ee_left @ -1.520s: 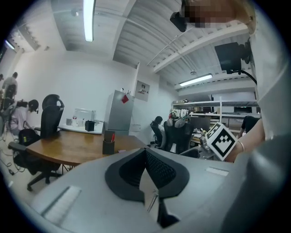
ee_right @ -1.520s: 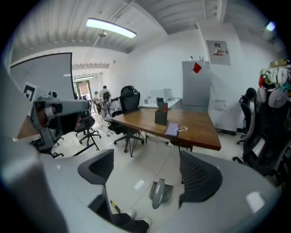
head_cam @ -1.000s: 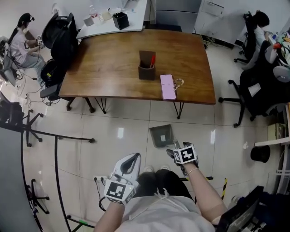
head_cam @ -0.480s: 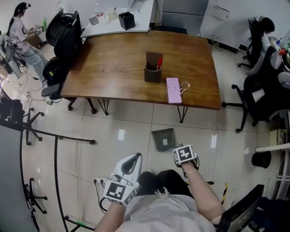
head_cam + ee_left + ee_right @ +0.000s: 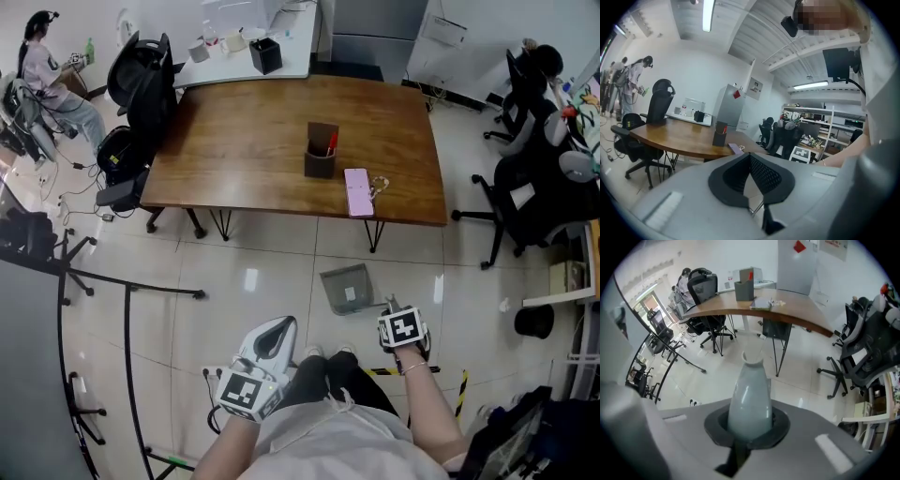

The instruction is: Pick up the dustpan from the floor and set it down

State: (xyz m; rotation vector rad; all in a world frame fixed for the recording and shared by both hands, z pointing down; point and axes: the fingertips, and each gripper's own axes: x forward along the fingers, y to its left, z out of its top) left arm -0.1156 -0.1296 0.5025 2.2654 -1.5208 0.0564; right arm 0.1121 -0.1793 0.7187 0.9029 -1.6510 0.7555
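The right gripper [image 5: 389, 307] clamps the handle [image 5: 749, 394] of the dustpan [image 5: 345, 288], whose pan lies ahead-left over the floor [image 5: 262, 272], long axis along the jaws; the left gripper [image 5: 274, 328], closed and empty, sits farther off

- Left tongs [image 5: 750, 157]: grey body, black ribbed pads closed together at the tip, nothing between them.
- Wooden worktop [image 5: 675, 136]: curved edge, thin dark legs.
- Pen holder [image 5: 720, 137]: dark, upright on the worktop, red item inside.
- Phone [image 5: 736, 148]: pink, flat, near the holder.
- Office chair [image 5: 660, 101]: black, high-backed, beyond the worktop.
- Cabinet [image 5: 729, 107]: tall, grey, against the wall.
- Person [image 5: 636, 77]: standing, far left.
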